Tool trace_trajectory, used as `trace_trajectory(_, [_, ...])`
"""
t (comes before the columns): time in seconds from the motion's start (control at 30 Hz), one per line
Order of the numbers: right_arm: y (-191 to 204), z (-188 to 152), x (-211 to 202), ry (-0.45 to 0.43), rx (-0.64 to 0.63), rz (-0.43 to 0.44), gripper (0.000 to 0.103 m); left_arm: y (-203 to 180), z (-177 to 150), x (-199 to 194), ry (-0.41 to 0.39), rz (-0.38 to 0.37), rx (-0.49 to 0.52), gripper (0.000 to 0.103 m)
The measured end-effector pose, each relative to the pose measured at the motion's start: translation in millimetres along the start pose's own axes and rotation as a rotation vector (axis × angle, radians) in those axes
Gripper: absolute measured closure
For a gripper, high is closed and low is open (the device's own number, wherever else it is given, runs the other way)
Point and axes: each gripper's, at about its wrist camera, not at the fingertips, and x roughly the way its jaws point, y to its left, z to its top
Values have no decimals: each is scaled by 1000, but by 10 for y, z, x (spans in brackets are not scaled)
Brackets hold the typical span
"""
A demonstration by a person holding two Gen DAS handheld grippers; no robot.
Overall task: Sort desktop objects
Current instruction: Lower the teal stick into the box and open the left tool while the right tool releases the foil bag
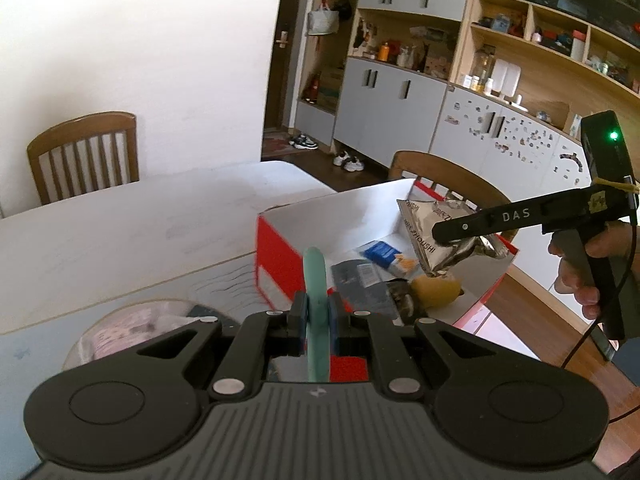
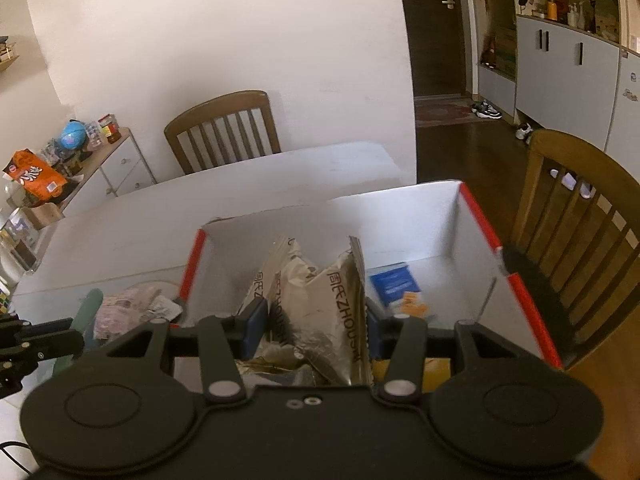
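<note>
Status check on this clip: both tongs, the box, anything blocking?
Left tongs shut on teal flat piece. Right tongs clamped on foil snack bag, over the red-and-white box. Box already holds items. Nothing blocking.

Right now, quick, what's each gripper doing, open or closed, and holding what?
Left gripper: closed on a thin teal strip.
Right gripper: closed on a crumpled silver snack bag, over the red-and-white box.

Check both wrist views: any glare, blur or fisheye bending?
Left wrist: wall blown out white, shelves bowed by fisheye, teal strip in the left claw sharp. Right wrist: warmer and dimmer, glare on foil snack bag, dark corners.
</note>
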Motion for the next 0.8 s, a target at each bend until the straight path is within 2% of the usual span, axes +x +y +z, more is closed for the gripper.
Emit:
trace_trajectory(0.43, [-371, 16, 53, 38, -19, -18, 54, -340, 359, 441, 11, -76, 32, 93])
trace_trajectory(0.63, [-462, 14, 147, 61, -29, -22, 54, -404, 460, 739, 48, -96, 36, 93])
trace_trajectory(0.8, [-476, -4, 238, 91, -44, -17, 54, -479, 487, 1021, 94, -83, 52, 93])
